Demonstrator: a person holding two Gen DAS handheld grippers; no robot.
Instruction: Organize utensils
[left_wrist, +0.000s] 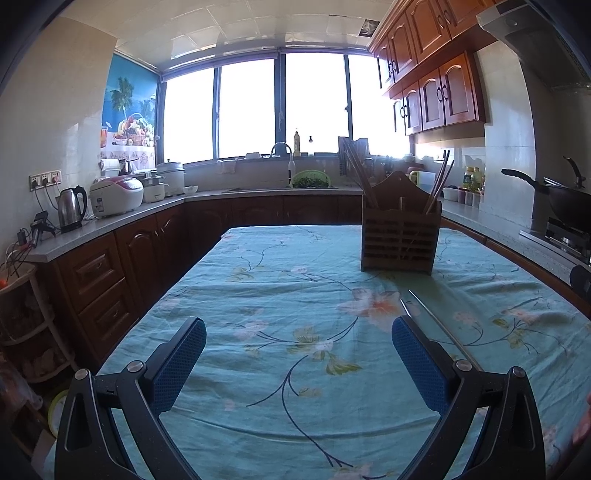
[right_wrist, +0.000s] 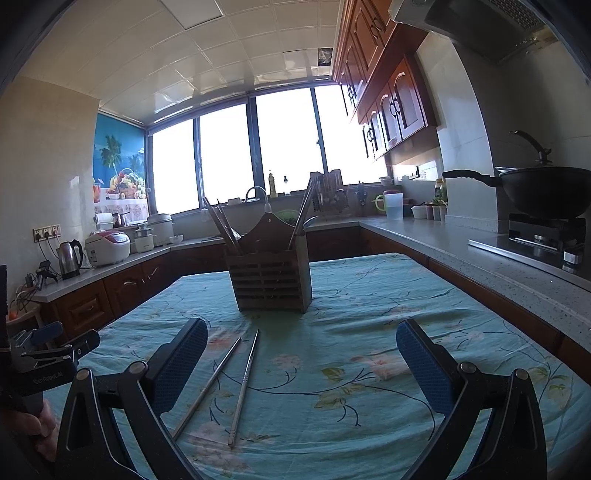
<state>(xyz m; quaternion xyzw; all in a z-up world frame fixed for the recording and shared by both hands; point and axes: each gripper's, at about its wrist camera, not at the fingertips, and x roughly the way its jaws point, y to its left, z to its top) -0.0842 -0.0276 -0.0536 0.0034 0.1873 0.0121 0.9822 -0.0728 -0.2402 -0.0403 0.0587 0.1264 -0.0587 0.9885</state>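
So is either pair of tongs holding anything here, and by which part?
Nothing is held. The left tongs and right tongs are both open; the two metal chopsticks lie untouched on the tablecloth.

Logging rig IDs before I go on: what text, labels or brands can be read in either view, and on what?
"GenRobot.AI", faint white print on the black body of the left claw in the right wrist view.
Rice cooker panel: too small to read.
Bottles on the right counter: labels blurred.
Kettle, utensil holder, chopsticks: no text shows.
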